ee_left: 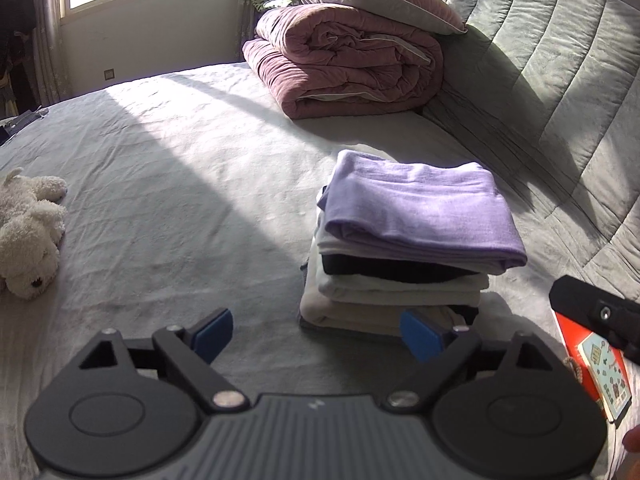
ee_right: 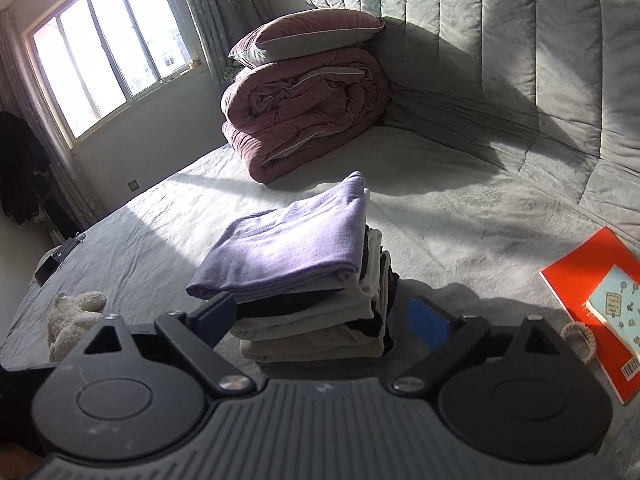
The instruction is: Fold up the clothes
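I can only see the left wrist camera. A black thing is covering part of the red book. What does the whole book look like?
Observer: Here the red book is uncovered. It lies flat on the bed and has a barcode on its near corner.
Operator: Is that black thing holding anything?
Observer: No. It is the right gripper. Its fingers are wide open and empty, facing the stack of folded clothes.
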The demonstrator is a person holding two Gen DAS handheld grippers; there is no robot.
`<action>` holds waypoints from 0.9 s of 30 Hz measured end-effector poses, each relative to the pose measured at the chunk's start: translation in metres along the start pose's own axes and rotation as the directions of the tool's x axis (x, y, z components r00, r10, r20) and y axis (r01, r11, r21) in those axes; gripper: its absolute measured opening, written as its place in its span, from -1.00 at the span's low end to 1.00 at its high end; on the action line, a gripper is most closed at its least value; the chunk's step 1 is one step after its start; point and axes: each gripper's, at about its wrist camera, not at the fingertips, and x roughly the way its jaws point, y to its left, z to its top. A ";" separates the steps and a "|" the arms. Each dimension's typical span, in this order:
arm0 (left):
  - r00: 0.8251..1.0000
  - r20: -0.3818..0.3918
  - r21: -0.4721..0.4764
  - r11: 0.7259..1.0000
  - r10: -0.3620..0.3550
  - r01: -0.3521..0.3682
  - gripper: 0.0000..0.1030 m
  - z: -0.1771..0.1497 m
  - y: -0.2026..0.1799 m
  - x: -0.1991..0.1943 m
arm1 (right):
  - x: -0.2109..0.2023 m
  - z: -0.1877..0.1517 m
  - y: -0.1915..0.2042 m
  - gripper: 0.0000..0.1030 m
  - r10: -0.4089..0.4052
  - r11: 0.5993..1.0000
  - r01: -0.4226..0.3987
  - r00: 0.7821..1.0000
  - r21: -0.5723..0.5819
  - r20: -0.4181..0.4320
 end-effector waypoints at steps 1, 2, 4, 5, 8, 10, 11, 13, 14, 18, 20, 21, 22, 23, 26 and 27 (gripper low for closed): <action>1.000 -0.012 -0.008 1.000 0.006 -0.006 0.93 -0.004 0.001 0.000 | -0.003 -0.006 0.000 1.00 -0.009 1.000 0.009 1.000 0.008 0.007; 1.000 -0.024 -0.013 1.000 0.010 -0.011 0.98 -0.008 0.002 0.000 | -0.005 -0.011 0.001 1.00 -0.025 1.000 0.025 1.000 0.007 0.010; 0.998 -0.060 0.007 0.999 0.035 -0.035 0.98 -0.015 -0.001 0.002 | -0.007 -0.021 0.002 1.00 -0.058 0.998 0.058 0.998 0.005 0.016; 0.997 -0.057 0.031 0.999 0.046 -0.044 0.98 -0.019 -0.004 0.002 | -0.008 -0.026 0.003 1.00 -0.075 0.997 0.075 0.997 0.003 0.019; 0.994 0.005 0.114 0.988 0.107 -0.107 0.98 -0.027 -0.014 -0.003 | -0.008 -0.036 0.004 1.00 -0.109 0.994 0.109 0.994 -0.009 0.013; 0.991 0.031 0.122 0.984 0.128 -0.130 0.98 -0.027 -0.016 -0.006 | -0.007 -0.033 0.005 1.00 -0.120 0.992 0.120 0.993 -0.031 -0.008; 0.991 0.040 0.119 0.984 0.131 -0.135 0.98 -0.027 -0.017 -0.007 | -0.009 -0.032 0.005 1.00 -0.128 0.991 0.128 0.992 -0.041 -0.012; 0.992 0.055 0.114 0.987 0.110 -0.115 0.98 -0.026 -0.018 -0.011 | -0.015 -0.031 0.004 1.00 -0.152 0.987 0.152 0.988 -0.055 0.002; 0.993 0.062 0.112 0.988 0.099 -0.106 0.98 -0.026 -0.019 -0.012 | -0.019 -0.030 0.003 1.00 -0.164 0.984 0.164 0.986 -0.063 0.009; 0.992 0.094 0.125 0.988 0.082 -0.093 0.98 -0.028 -0.029 -0.019 | -0.030 -0.032 -0.001 1.00 -0.182 0.980 0.184 0.983 -0.077 0.023; 0.993 0.102 0.128 0.989 0.059 -0.072 0.98 -0.030 -0.034 -0.023 | -0.034 -0.031 -0.004 1.00 -0.178 0.982 0.179 0.984 -0.063 0.031; 0.993 0.107 0.130 0.990 0.048 -0.062 0.98 -0.031 -0.037 -0.024 | -0.036 -0.031 -0.005 1.00 -0.181 0.981 0.183 0.983 -0.061 0.036; 0.992 0.114 0.133 0.989 0.049 -0.064 0.99 -0.033 -0.039 -0.025 | -0.037 -0.030 -0.005 1.00 -0.189 0.979 0.191 0.981 -0.066 0.040; 0.991 0.121 0.137 0.988 0.051 -0.067 0.98 -0.034 -0.042 -0.026 | -0.038 -0.030 -0.004 1.00 -0.196 0.977 0.199 0.980 -0.071 0.045; 0.988 0.140 0.152 0.984 0.068 -0.089 0.98 -0.035 -0.048 -0.027 | -0.042 -0.030 -0.004 1.00 -0.204 0.975 0.209 0.977 -0.076 0.067; 0.988 0.141 0.153 0.985 0.063 -0.085 0.98 -0.035 -0.048 -0.027 | -0.042 -0.029 -0.004 1.00 -0.202 0.975 0.207 0.977 -0.076 0.069</action>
